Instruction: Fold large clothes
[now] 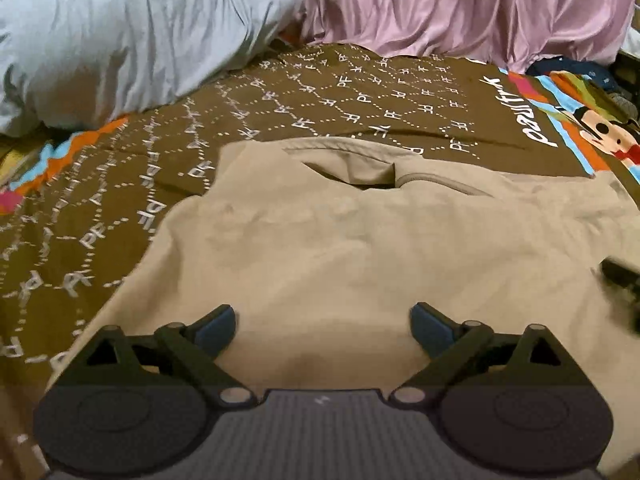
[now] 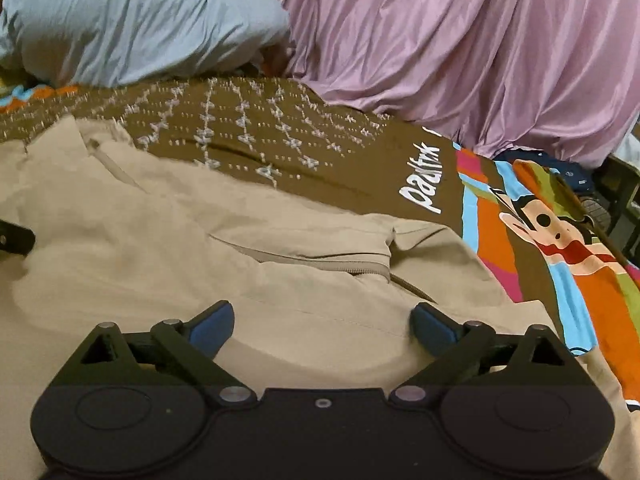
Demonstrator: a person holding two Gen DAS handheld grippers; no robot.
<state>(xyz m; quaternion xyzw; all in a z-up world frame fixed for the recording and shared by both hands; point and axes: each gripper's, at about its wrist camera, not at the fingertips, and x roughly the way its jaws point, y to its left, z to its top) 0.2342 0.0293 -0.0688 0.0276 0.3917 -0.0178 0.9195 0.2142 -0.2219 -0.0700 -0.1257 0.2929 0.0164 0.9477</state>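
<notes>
Both claws, left claw (image 1: 324, 326) and right claw (image 2: 323, 326), hang wide and empty above the tan jacket (image 1: 360, 248). It looks soft, light and floppy on the bed (image 1: 352, 104); pinching an edge or corner seems best.

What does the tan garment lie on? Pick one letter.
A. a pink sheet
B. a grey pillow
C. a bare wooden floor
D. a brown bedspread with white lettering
D: the tan garment is spread flat on the brown bedspread printed with white letters, while the pink sheet and grey pillow sit behind it, past its far edge.
</notes>
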